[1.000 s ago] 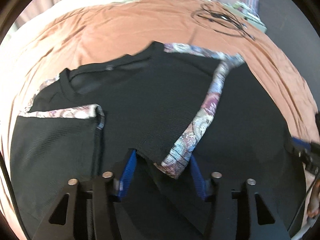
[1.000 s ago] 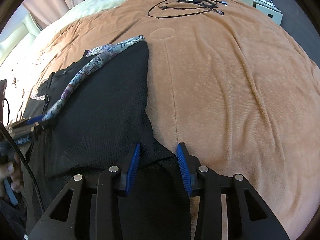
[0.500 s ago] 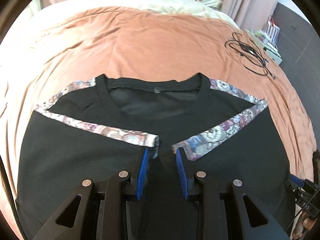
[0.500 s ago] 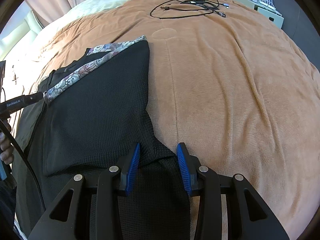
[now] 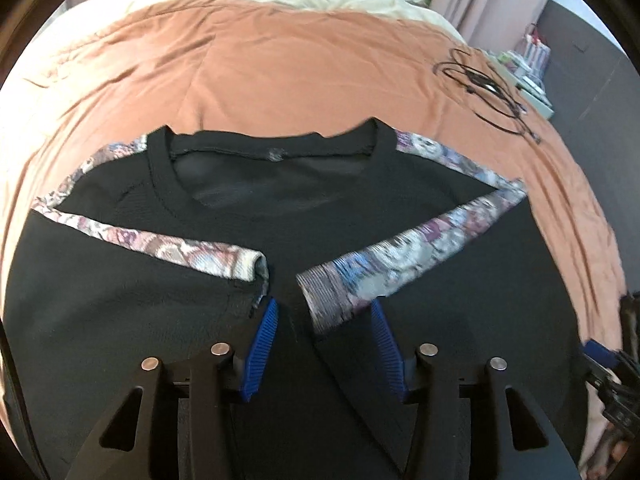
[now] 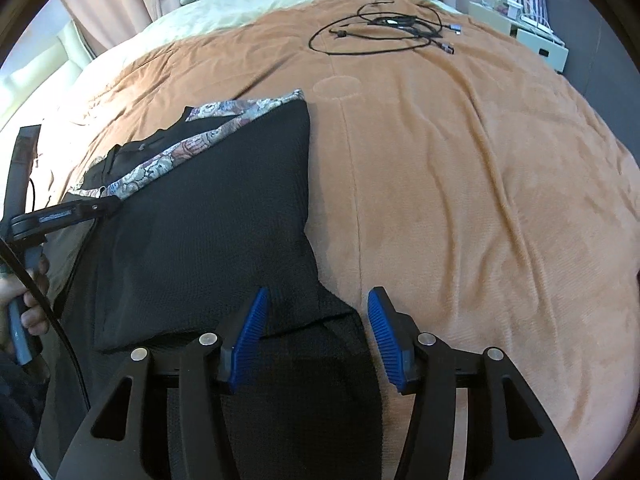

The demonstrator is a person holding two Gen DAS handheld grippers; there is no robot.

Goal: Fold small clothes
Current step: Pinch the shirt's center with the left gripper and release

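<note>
- Rust-brown blanket covers the bed; the black knit top with floral-patterned sleeve bands lies flat on it, neckline away from the person.
- Both sleeves are folded inward, cuffs nearly meeting at the chest, narrowing the top for a later fold.
- Left tool has just been spreading; the right sleeve's cuff lies loose between its pads.
- Right tool has just been opening too, astride the folded side edge, apparently releasing it.
- Black cables lie well apart.

Shirt flat on blanket; cables far right behind.
</note>
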